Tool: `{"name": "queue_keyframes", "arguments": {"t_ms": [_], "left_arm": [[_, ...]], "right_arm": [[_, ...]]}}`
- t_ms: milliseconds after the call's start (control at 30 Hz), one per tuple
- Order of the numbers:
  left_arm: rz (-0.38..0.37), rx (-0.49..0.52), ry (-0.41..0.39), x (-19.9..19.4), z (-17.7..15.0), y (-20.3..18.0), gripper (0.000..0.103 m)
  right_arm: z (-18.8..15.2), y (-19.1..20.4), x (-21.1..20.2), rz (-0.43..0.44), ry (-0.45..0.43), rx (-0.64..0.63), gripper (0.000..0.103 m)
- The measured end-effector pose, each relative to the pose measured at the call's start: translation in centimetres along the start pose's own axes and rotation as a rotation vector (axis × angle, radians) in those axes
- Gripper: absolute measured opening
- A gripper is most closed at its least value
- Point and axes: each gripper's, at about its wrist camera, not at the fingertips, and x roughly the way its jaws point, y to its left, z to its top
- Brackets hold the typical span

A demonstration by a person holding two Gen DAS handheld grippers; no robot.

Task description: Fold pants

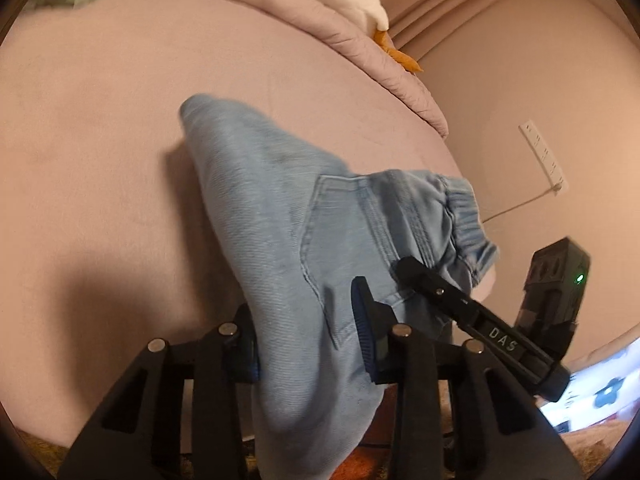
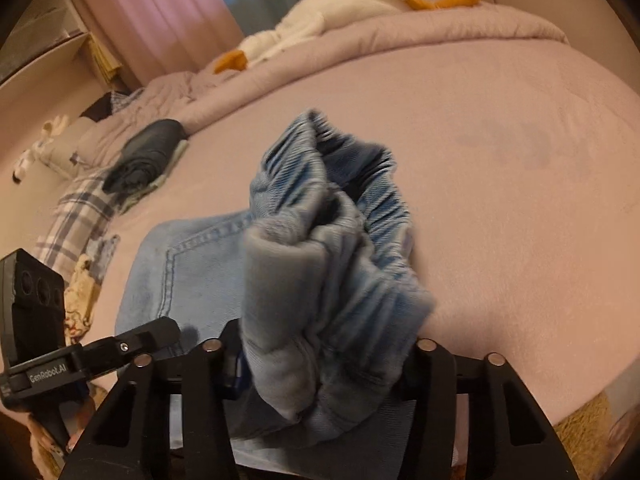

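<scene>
Light blue denim pants point(image 1: 260, 208) lie on a pink bed, back pocket up, with the elastic waistband point(image 1: 464, 216) at the right. My left gripper point(image 1: 308, 344) is shut on the near edge of the pants, and the cloth fills the gap between its blue pads point(image 1: 362, 332). In the right wrist view my right gripper point(image 2: 320, 364) is shut on the bunched waistband point(image 2: 340, 208), which stands lifted off the sheet. Each gripper shows in the other's view: the right one point(image 1: 412, 268) on the waistband side, the left one point(image 2: 160, 332) by the pocket point(image 2: 200, 264).
A pink quilt point(image 2: 440, 28) with a white plush toy point(image 2: 340, 4) with orange feet lies at the bed's far side. Dark folded clothes point(image 2: 148, 152) and a plaid cloth point(image 2: 76, 208) sit at the left. A power strip point(image 1: 544, 156) hangs on the wall.
</scene>
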Motion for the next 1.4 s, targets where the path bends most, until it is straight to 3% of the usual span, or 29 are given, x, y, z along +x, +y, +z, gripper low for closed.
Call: {"name": "queue_keyframes", "arguments": {"t_ms": [300,767,1200,1400], "left_arm": [[0.047,0.094,-0.054,-1.0,1.2,-3.2,0.034],[0.084,0.181,-0.132,-2.5,2.3,-4.5,0.034],[0.108,0.147,-0.217,-2.3,5.4,-4.4,0.035],[0.157,0.1,-0.211,-0.4,7.1,-2.7,0.035]], "right_arm": [[0.6,0.9,-1.3,0.015,-0.053,-0.017,0.05],[2.7,2.2,-3.4,0.018,-0.153,-0.048,0.05],[5.5,3.5,-2.6,0.035,-0.189,-0.089,0.05],[7.6,2.5,0.6,0.086,-0.121,-0.01,0.05]]}}
